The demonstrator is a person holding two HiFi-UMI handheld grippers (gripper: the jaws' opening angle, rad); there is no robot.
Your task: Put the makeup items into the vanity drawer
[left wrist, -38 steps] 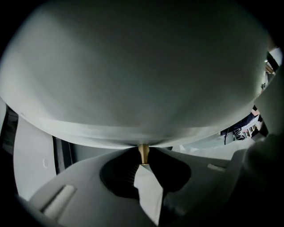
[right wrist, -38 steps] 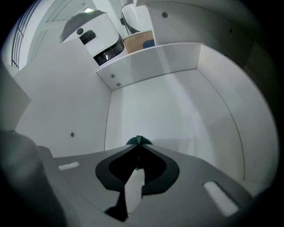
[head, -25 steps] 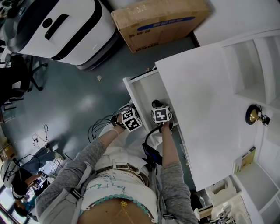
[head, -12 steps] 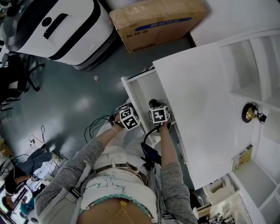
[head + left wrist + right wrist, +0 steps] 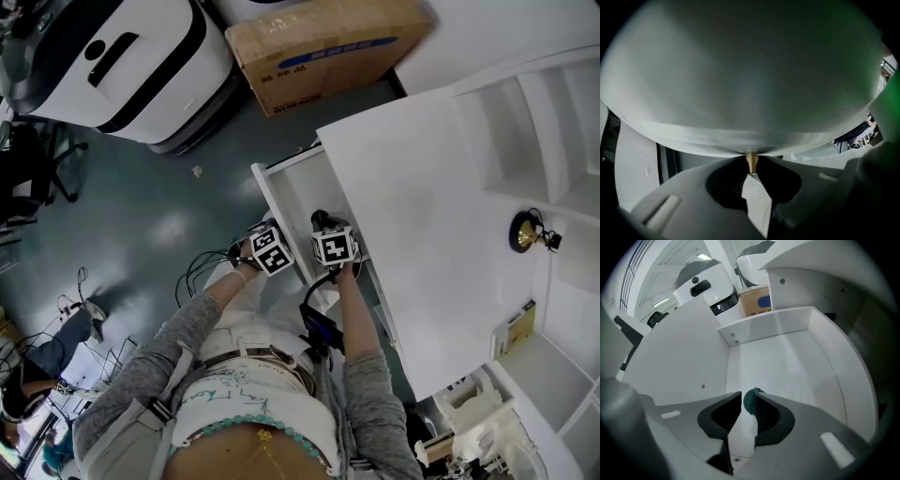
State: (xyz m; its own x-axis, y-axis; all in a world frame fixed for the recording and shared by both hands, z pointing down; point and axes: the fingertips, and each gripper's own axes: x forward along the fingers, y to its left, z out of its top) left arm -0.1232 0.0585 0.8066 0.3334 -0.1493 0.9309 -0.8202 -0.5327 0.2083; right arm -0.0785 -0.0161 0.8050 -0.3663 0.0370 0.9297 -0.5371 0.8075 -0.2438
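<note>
Green item [image 5: 748,404] end-on in right hand-held gripper [image 5: 748,395].

Green item [image 5: 748,401] mostly hidden between jaws; kind unclear.

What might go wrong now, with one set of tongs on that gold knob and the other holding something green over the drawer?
The right tongs pinch the green item only at their tips, so it may slip and drop early. The left tongs grip a small gold knob; they might slide off, letting the drawer shift.
</note>
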